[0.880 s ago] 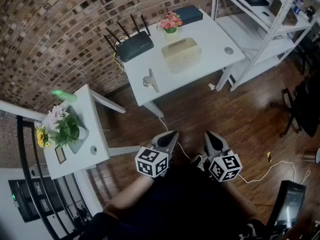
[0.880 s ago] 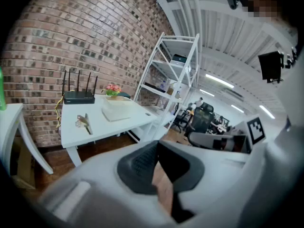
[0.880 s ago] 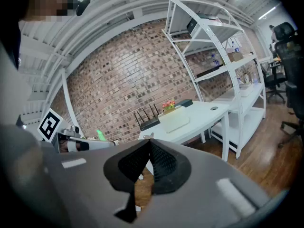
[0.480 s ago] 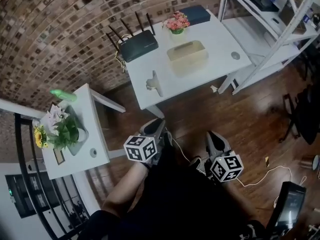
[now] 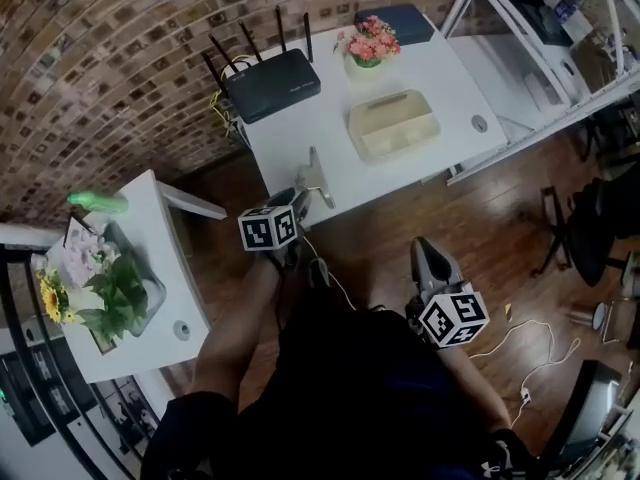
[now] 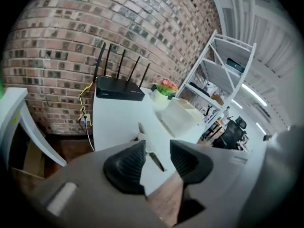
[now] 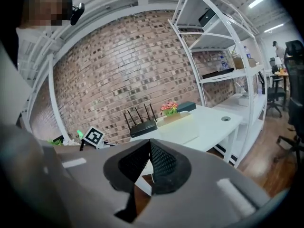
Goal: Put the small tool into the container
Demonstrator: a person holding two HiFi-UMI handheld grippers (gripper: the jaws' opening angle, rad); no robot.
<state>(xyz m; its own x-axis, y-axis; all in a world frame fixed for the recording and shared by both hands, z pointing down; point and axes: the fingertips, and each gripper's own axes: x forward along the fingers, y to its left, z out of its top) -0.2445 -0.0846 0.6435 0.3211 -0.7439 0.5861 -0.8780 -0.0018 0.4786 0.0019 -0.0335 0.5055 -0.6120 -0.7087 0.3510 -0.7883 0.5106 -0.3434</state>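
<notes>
The small tool (image 5: 318, 175), a slim grey metal piece, lies near the front left edge of the white table (image 5: 440, 83). The beige open container (image 5: 393, 125) stands to its right, mid-table. My left gripper (image 5: 293, 200) hovers just short of the table edge, close to the tool and pointing at it. In the left gripper view the jaws are open, and the tool (image 6: 153, 158) shows in the gap of my left gripper (image 6: 158, 152), beyond the pads and untouched, with the container (image 6: 183, 118) behind. My right gripper (image 5: 428, 254) hangs low over the floor, shut and empty (image 7: 148, 145).
A black router (image 5: 272, 83), a flower pot (image 5: 368, 46) and a dark blue box (image 5: 397, 23) line the table's far side. A white side table (image 5: 165, 268) with plants stands at the left. A white shelf unit (image 5: 560, 38) is at the right, and a cable (image 5: 520, 343) lies on the wooden floor.
My left gripper has risen and gone forward from beside my knees to the table's front edge by the tool. The right gripper has hardly moved. The head view has shifted.
</notes>
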